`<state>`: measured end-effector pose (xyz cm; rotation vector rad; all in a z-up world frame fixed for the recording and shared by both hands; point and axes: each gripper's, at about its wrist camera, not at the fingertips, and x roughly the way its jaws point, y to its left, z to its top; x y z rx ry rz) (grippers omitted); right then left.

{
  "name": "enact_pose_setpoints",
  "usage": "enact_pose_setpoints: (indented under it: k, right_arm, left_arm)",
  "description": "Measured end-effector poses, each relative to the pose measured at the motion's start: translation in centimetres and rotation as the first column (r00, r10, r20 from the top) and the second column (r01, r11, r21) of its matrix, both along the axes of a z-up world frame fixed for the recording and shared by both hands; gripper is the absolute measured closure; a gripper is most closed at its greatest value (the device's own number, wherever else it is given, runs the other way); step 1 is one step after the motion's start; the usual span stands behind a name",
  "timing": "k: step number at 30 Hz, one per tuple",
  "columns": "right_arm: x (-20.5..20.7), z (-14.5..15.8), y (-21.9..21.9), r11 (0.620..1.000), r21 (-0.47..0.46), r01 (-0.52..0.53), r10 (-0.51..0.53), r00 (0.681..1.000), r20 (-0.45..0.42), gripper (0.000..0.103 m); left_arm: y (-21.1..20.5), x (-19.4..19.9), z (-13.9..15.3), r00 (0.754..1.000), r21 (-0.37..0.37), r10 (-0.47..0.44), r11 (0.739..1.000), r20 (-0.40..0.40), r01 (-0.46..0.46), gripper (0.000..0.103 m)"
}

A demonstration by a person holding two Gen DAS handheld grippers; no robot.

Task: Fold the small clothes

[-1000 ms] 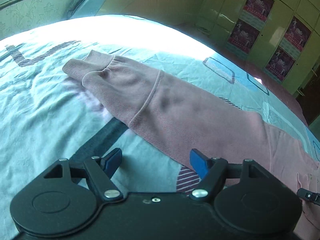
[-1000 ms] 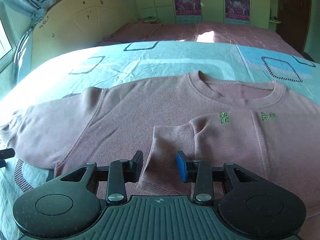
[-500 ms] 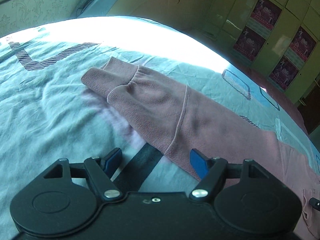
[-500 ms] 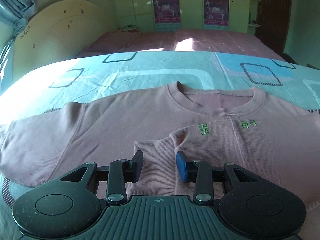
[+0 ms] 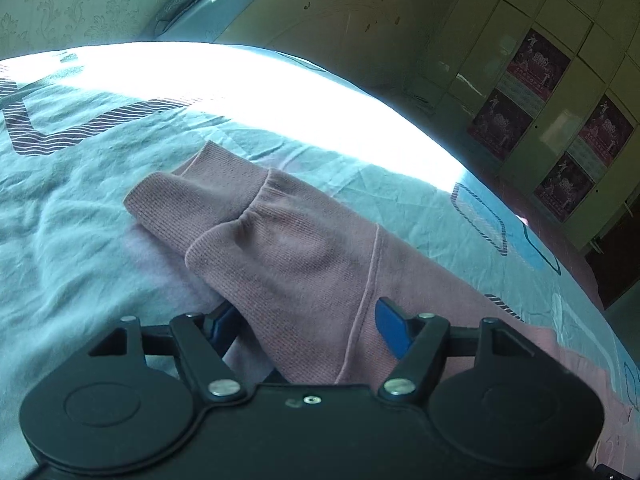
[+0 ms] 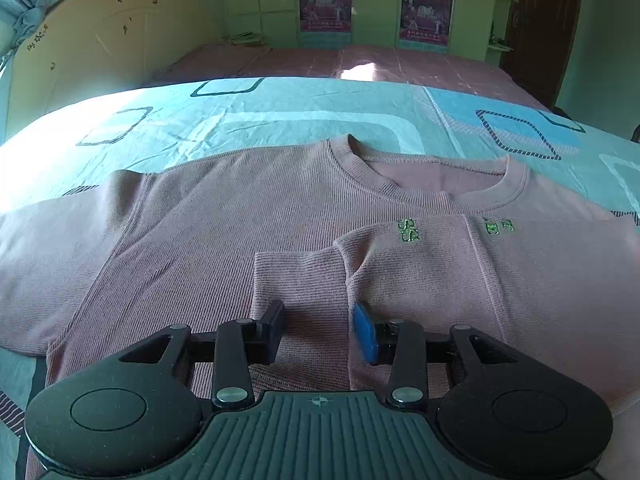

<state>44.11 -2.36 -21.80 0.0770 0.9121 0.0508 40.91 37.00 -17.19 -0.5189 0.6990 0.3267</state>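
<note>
A dusty-pink sweatshirt point(image 6: 224, 216) lies flat on the bed, neck away from me. Its right sleeve point(image 6: 460, 276) is folded across the chest, ribbed cuff point(image 6: 300, 288) near the middle. My right gripper point(image 6: 320, 328) is open, its jaws on either side of that cuff, low over the cloth. In the left wrist view the other sleeve point(image 5: 288, 252) stretches out to the side, cuff point(image 5: 200, 196) at the far end. My left gripper point(image 5: 304, 324) is open, with the sleeve lying between its jaws.
The bed has a teal sheet point(image 6: 280, 108) with diamond prints. A headboard point(image 6: 92, 52) stands at the left. Green wardrobes with posters point(image 6: 376, 4) line the far wall. Strong sunlight washes out the sheet point(image 5: 260, 92) beyond the left sleeve.
My left gripper has moved along the outstretched sleeve toward its cuff, and the sleeve now lies between its jaws. My right gripper has drawn back slightly, still open over the folded cuff.
</note>
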Motion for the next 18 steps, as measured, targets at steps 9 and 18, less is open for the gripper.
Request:
enact_pose_setpoints:
  k: [9, 18]
  right_arm:
    - [-0.3, -0.4, 0.2, 1.000, -0.011, -0.009, 0.009, 1.000, 0.018, 0.062]
    - [-0.3, 0.7, -2.6, 0.991, 0.131, 0.020, -0.021, 1.000, 0.008, 0.061]
  left_arm:
    - [1.9, -0.4, -0.6, 0.994, -0.070, 0.094, 0.994, 0.058, -0.089, 0.095]
    - [-6.9, -0.2, 5.8, 0.955, 0.150, -0.220, 0.970, 0.199, 0.192, 0.096]
